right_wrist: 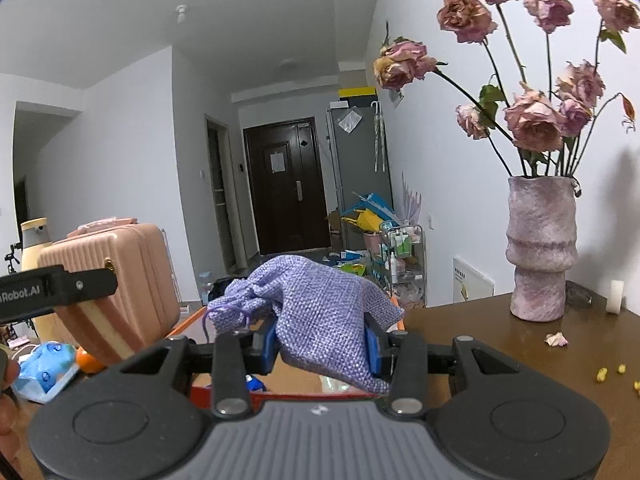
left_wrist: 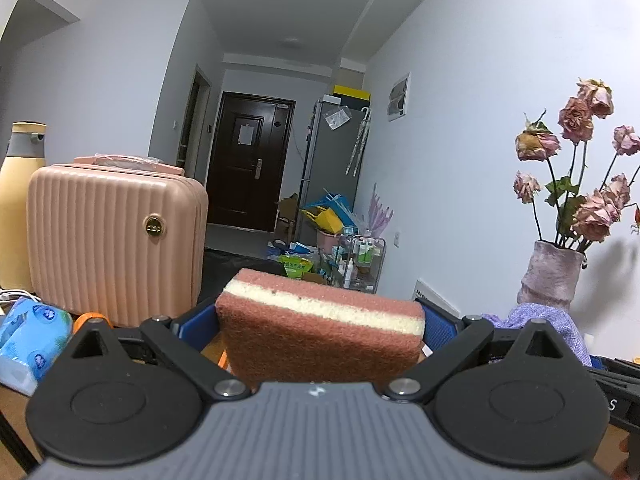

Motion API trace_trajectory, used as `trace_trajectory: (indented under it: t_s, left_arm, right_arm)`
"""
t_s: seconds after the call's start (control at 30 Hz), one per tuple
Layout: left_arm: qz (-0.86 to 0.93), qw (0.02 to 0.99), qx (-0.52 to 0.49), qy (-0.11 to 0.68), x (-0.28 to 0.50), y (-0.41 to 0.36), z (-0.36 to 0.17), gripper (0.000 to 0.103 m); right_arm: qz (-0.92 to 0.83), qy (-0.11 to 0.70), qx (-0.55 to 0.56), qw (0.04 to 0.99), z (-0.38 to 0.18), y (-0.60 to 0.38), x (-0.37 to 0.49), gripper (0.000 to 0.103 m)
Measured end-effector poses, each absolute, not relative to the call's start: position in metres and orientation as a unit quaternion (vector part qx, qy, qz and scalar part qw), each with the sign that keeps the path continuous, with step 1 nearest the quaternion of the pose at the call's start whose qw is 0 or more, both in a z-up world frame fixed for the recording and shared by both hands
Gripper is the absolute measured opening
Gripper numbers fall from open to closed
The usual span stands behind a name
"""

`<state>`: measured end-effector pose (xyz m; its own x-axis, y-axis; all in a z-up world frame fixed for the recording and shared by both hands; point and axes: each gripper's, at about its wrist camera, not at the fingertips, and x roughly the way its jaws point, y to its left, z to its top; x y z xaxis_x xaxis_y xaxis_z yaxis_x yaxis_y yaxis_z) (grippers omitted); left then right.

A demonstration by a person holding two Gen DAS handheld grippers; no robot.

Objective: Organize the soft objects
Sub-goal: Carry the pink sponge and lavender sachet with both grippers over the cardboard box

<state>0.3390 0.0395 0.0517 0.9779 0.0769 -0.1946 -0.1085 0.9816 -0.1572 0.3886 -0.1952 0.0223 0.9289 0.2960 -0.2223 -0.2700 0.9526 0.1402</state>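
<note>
My left gripper [left_wrist: 318,326] is shut on a pink sponge [left_wrist: 320,328] with a cream middle layer, held up above the table. The sponge also shows in the right wrist view [right_wrist: 102,332], under the left gripper's black arm. My right gripper [right_wrist: 322,344] is shut on a purple woven drawstring pouch [right_wrist: 316,312], held above an orange-rimmed tray [right_wrist: 188,324]. The pouch shows at the right of the left wrist view [left_wrist: 544,320].
A pink ribbed case [left_wrist: 116,236] and a cream bottle [left_wrist: 18,200] stand at the left. A blue tissue pack [left_wrist: 32,336] and an orange fruit [right_wrist: 88,362] lie near them. A vase of dried roses [right_wrist: 540,248] stands at right on the brown table [right_wrist: 500,344].
</note>
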Motion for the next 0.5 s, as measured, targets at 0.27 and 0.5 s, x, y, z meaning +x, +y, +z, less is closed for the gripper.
trace_trajectory:
  t_s: [0.27,0.5]
  left_arm:
    - [0.059,0.991,-0.071,0.097,0.373,0.038,0.052,0.101]
    - [0.067,0.99,-0.068,0.105,0.402,0.043,0.05,0.101]
  right_arm:
    - [0.137,0.147,0.035,0.979,0.034,-0.181,0.429,0.041]
    - [0.138,0.164,0.009,0.977,0.041,-0.168,0.456,0.042]
